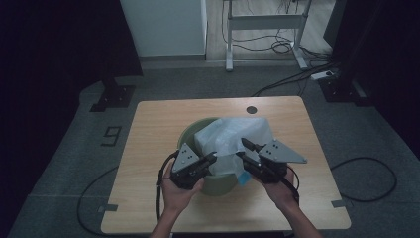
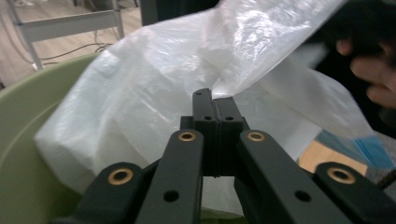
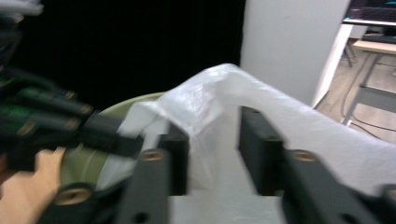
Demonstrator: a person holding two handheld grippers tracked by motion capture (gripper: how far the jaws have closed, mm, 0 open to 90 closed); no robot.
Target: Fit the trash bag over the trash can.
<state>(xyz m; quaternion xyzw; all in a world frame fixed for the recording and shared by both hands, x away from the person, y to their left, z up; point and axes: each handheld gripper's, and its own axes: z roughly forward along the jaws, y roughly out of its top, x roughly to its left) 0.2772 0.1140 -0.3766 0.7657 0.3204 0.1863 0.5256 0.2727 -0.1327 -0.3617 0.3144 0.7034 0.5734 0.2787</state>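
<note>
Midway, seemingly: left gripper was pinched closed on the plastic bag, centre frame; right gripper gaped around it, ungripped; green bin remained unlined.

Bag in bowl; grippers beside

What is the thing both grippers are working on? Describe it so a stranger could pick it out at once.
On the wooden table stands a round pale green bin. Draped in and over it is a thin, translucent white plastic bag, crinkled and glossy. It is the only soft, filmy thing there, and the left gripper has its jaws shut on a fold of it.
</note>
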